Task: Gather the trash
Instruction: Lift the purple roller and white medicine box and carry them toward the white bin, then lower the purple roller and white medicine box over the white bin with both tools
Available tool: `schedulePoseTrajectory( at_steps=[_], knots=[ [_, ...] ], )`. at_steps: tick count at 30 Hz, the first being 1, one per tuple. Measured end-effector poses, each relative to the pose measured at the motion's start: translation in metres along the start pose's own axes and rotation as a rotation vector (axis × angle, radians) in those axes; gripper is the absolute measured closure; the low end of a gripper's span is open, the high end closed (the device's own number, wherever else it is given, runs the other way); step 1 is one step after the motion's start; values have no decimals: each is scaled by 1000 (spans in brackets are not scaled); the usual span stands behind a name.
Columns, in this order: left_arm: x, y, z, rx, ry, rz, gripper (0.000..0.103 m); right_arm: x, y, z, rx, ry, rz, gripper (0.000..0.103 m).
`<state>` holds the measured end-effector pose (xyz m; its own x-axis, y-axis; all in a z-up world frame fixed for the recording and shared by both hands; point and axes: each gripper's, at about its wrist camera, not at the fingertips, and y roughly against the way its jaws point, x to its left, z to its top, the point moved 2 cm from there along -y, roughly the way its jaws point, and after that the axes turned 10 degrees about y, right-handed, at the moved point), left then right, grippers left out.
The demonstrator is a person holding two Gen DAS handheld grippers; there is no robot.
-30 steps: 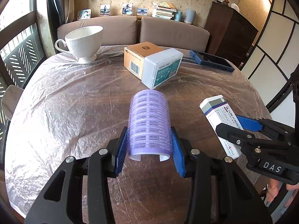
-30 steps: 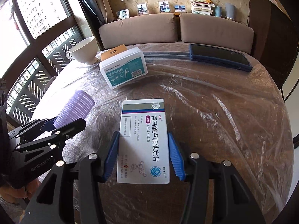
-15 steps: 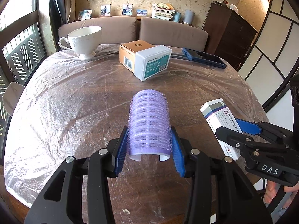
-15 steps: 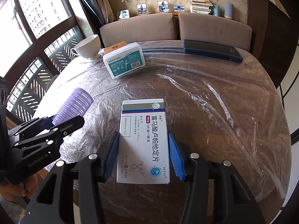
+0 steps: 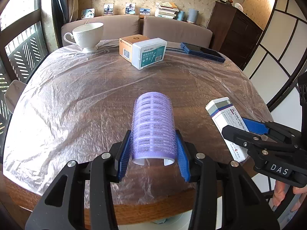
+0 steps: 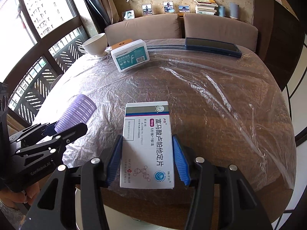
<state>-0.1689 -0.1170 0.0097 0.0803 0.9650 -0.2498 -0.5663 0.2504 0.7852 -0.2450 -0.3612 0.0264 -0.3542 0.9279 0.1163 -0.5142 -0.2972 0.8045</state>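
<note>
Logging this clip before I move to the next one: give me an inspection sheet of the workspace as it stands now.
Surface: round wooden table under crinkled clear plastic film.
Job's things: purple cylindrical hair roller and white cardboard medicine box, both lifted near the table's near edge.
Clutter: white ceramic teacup, orange cardboard box, white-and-teal floss box, dark blue flat case, all at the far side.
Grippers: left claw shut on the roller; right claw shut on the medicine box.
Cables: nothing seen.
Surroundings: brown sofa, stacked books, windows on the left.
</note>
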Motion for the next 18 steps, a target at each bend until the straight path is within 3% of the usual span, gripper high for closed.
schedulePoseTrajectory(
  at_steps=[18],
  knots=[
    [-10, 31, -49, -20, 66, 36, 58, 5, 31, -49, -4, 11, 38, 53]
  ],
)
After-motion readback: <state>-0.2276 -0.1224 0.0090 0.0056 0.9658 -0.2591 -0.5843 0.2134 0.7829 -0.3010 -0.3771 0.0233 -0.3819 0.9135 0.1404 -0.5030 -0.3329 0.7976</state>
